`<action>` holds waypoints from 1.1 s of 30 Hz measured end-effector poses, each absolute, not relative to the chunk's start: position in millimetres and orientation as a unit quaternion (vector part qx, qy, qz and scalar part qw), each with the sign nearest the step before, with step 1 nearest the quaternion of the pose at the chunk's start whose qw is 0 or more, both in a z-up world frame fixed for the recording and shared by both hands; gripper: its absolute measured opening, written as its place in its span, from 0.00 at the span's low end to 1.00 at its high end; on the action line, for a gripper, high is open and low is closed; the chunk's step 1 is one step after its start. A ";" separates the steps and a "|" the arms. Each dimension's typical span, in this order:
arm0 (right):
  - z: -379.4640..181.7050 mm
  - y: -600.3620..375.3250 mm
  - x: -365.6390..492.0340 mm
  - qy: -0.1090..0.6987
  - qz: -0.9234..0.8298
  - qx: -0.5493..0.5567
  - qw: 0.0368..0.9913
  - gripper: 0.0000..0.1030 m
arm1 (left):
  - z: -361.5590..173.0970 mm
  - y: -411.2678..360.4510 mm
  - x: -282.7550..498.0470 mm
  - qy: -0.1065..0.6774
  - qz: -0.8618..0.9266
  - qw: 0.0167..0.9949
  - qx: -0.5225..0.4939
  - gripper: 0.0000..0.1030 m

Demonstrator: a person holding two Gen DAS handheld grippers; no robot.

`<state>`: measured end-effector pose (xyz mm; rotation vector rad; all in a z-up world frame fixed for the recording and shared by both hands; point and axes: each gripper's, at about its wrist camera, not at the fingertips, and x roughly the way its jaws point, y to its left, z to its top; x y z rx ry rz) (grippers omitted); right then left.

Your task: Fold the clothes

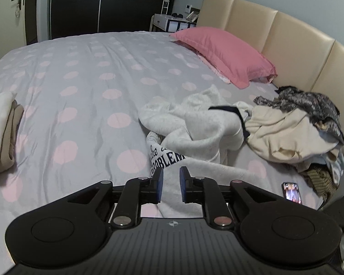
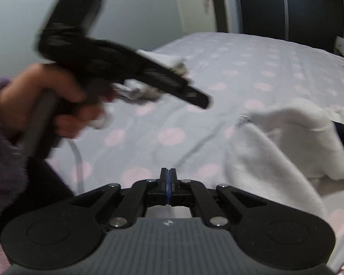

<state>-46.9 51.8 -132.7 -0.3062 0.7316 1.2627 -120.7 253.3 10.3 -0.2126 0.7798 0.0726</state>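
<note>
I'm seeing the white sweatshirt (image 1: 195, 123) lying crumpled on the bed (image 1: 80, 80) just ahead of my left gripper (image 1: 171, 176), its fingers parted around nothing. My right gripper (image 2: 168, 176) is sitting clenched, empty, the sweatshirt to its right. Clothes pile (image 1: 298, 128) and phone (image 1: 291, 193) are lying right of the left fingers, folded stack (image 1: 0, 133) far left.

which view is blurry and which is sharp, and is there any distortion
Right wrist view: motion blur smears the left gripper and the hand holding it, while the right gripper stays crisp. Left wrist view: sharp throughout, print legible on the white sweatshirt. Both views: fisheye bends the headboard and bed.
</note>
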 end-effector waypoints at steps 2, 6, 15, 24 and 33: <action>-134.9 49.6 -35.6 0.333 0.557 -0.153 0.746 0.01 | 9.5 250.7 -119.8 0.382 0.029 0.918 -0.097 0.23; -133.3 37.5 -7.2 0.329 0.529 -0.197 0.757 0.04 | 10.1 238.9 -113.4 0.384 0.018 0.921 -0.065 0.38; -139.4 9.8 76.6 0.333 0.485 -0.281 0.759 0.50 | 17.3 194.8 -68.9 0.389 -0.019 0.919 0.062 0.63; -158.6 5.2 121.1 0.346 0.452 -0.285 0.771 0.56 | -7.5 136.3 18.6 0.433 -0.076 0.880 0.181 0.67; -176.1 0.2 140.2 0.369 0.446 -0.279 0.766 0.56 | -55.8 123.5 89.5 0.518 -0.080 0.836 0.162 0.56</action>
